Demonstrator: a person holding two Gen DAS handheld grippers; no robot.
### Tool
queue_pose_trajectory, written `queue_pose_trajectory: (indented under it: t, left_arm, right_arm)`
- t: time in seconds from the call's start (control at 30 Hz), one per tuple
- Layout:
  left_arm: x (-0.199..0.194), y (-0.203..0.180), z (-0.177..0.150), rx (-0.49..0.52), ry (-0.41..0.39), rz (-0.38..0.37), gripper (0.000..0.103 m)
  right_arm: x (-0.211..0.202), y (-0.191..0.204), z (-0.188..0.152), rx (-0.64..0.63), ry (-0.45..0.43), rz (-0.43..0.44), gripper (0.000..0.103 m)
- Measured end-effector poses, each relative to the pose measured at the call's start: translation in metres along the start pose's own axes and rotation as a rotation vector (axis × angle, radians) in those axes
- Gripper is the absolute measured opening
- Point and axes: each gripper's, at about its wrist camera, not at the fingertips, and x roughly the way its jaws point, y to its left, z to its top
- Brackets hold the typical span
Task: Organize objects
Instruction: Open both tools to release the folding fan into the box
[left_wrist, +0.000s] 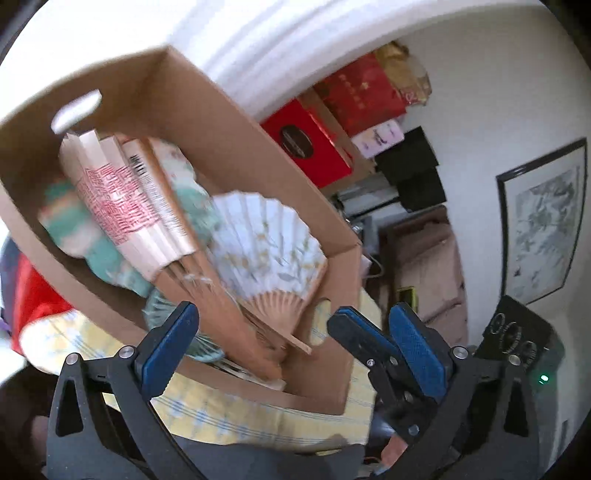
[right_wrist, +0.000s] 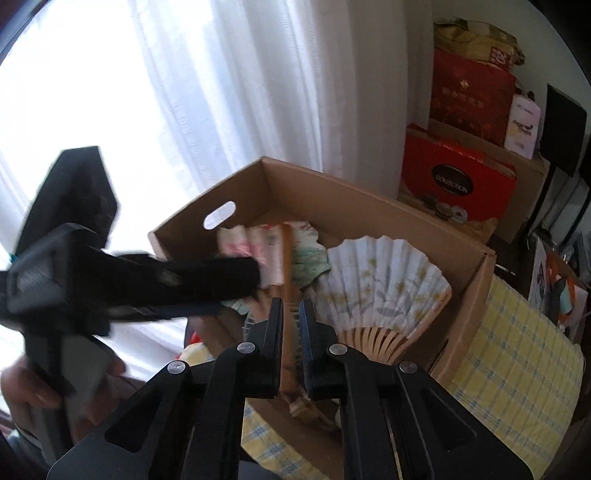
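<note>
Right wrist view, right hand-held gripper (right_wrist: 291, 314) clamping folded fan (right_wrist: 287, 280), left hand-held gripper (left_wrist: 291, 325) agape, blurred.

left wrist: we look down, tilted, close over the cardboard box (left_wrist: 236, 122), along the left gripper (left_wrist: 295, 325).
right wrist: we face the curtain (right_wrist: 229, 85), box (right_wrist: 354, 206) near.
shared: box, white fan (left_wrist: 266, 243) (right_wrist: 384, 280), red boxes.

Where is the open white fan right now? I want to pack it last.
The open white fan lies spread inside the cardboard box, toward its right side in the right wrist view, just right of the folded fan that the right gripper grips.
</note>
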Motion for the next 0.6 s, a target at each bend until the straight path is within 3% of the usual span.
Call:
queue_pose_trajectory:
  t: [0.37, 0.6]
  left_arm:
    - [-0.011, -0.023, -0.008, 0.145, -0.024, 0.097, 0.103]
    - [-0.006, -0.048, -0.032, 0.269, -0.040, 0.165, 0.103]
  right_arm:
    - [-0.003, -0.014, -0.014, 0.054, -0.002, -0.018, 0.012]
    - [-0.034, -0.021, -0.038, 0.068, -0.040, -0.091, 0.032]
